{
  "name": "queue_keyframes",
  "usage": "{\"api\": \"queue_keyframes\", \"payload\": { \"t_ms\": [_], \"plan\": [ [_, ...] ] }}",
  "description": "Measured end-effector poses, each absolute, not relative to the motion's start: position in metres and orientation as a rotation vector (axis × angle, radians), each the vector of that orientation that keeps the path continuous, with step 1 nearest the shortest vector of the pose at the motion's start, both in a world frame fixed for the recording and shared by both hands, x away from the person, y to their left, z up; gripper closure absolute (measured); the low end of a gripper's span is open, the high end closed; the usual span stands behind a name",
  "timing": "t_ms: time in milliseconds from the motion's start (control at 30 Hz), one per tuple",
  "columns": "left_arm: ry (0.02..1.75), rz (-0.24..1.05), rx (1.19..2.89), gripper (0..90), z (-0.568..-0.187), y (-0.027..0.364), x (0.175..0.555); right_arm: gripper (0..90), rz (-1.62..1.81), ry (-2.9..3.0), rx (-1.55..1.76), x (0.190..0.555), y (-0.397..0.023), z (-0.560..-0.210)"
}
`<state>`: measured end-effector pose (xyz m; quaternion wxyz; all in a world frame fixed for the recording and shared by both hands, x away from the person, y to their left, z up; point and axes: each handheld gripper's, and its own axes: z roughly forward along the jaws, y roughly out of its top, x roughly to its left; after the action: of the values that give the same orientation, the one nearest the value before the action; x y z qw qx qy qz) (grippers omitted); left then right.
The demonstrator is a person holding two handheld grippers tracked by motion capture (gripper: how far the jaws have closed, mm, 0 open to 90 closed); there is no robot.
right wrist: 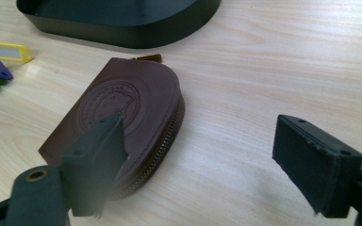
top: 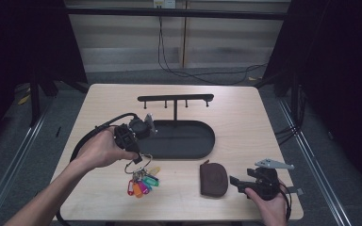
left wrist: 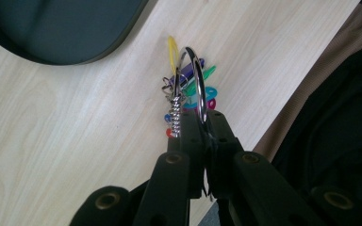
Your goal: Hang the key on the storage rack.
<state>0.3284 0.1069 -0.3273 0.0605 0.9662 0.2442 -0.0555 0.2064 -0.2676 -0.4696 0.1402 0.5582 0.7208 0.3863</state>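
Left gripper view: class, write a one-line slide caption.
Left gripper shut on a key ring with coloured tags, above the wooden table.

One key ring [top: 135, 164] at centre-left of the high view, carrying a bunch of coloured key tags [top: 142, 183] too overlapped to count exactly. One brown zip pouch [top: 213, 179] at lower centre. One black oval tray [top: 181, 139] mid-frame, one hook rack [top: 175, 98] standing above it. Two grippers: left gripper [top: 133, 149], right gripper [top: 238, 182].
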Motion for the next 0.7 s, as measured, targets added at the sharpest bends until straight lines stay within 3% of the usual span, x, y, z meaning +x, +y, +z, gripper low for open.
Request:
{"api": "queue_keyframes", "payload": {
  "t_ms": [700],
  "plan": [
    [0.739,-0.146,2.864,87.8,-0.292,0.113,0.333,14.1,1.136,2.083,1.578,0.204,-0.265,-0.467]
  ]
}}
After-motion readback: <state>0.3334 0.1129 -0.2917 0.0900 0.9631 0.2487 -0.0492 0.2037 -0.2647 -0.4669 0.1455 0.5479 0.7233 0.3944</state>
